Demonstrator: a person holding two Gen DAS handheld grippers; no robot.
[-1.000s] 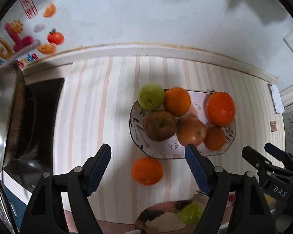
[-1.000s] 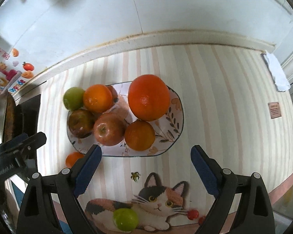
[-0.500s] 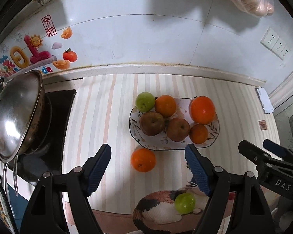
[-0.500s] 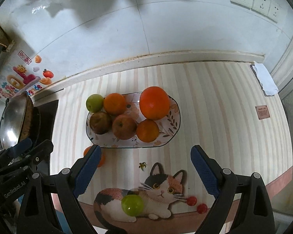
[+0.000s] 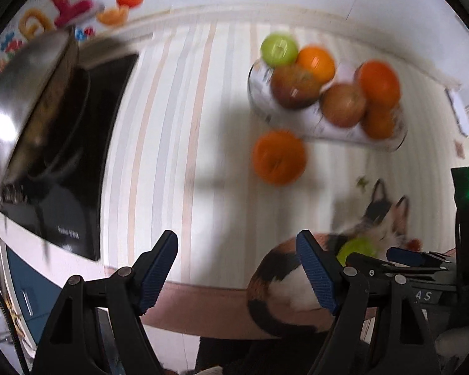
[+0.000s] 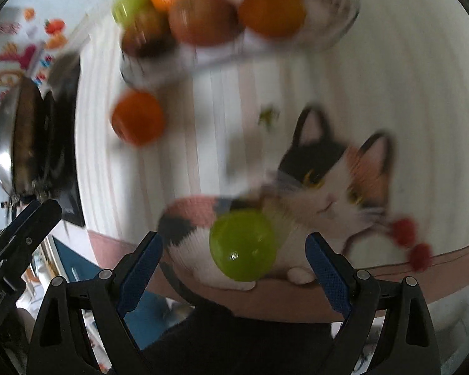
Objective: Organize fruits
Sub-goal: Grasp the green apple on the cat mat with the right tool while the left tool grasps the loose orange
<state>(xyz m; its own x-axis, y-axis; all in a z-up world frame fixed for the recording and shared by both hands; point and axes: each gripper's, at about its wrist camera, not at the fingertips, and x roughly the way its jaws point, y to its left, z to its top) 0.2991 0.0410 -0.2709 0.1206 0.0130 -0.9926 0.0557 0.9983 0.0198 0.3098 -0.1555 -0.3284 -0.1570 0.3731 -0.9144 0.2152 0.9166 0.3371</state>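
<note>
Both views are motion-blurred; plate (image 5: 309, 125) detail is unreadable. Left gripper (image 5: 239, 268) and right gripper (image 6: 233, 268) gape, empty. Green fruit (image 6: 243, 246) lies between the right's fingers, orange (image 5: 279, 157) beside the plate

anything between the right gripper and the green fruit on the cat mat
Nothing visible. The green fruit lies on the cat mat just ahead of the open right gripper, with no other object between them.

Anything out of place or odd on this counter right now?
Two fruits lie off the plate: an orange on the striped mat just in front of it, and a green apple on the cat picture near the counter's front edge. The rest sit piled on the plate. Nothing looks spilled or damaged, though both views are blurred.
</note>
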